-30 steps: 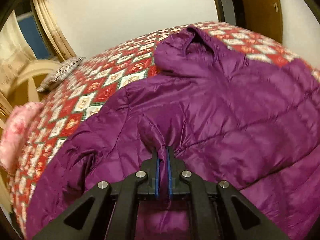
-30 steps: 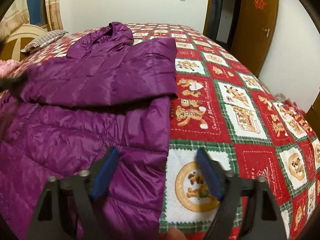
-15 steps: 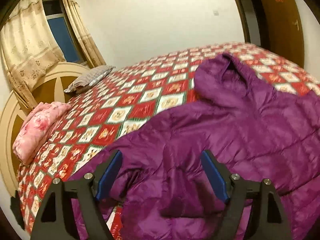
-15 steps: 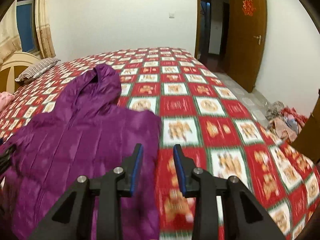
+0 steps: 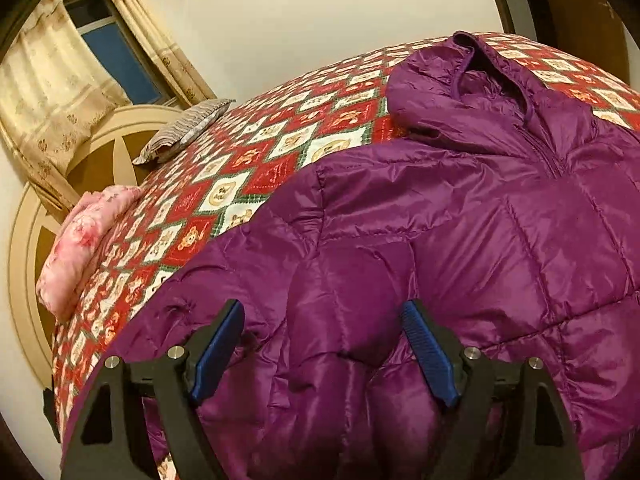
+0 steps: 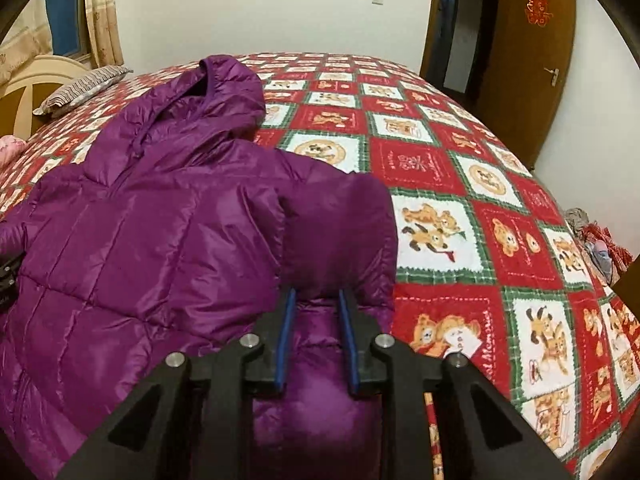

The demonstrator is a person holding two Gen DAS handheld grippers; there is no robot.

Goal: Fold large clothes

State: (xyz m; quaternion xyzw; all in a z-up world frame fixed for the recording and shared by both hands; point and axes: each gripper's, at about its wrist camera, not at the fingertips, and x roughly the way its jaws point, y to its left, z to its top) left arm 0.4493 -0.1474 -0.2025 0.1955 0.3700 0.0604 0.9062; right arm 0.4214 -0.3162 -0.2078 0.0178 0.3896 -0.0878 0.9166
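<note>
A purple hooded puffer jacket lies flat on the bed, hood toward the far wall. Its sleeves are folded in over the body. My left gripper is open wide, jaws straddling the folded left sleeve without holding it. In the right wrist view the jacket fills the left half. My right gripper is open a narrow way, fingers either side of the folded right sleeve near the jacket's right edge, not clamped.
The bed has a red, green and white bear-patterned quilt. A striped pillow and a pink folded cloth lie by the cream headboard. A brown door stands right; clothes lie on the floor.
My left gripper let go of the left sleeve and opened wide. My right gripper narrowed from wide open and now sits over the folded right sleeve.
</note>
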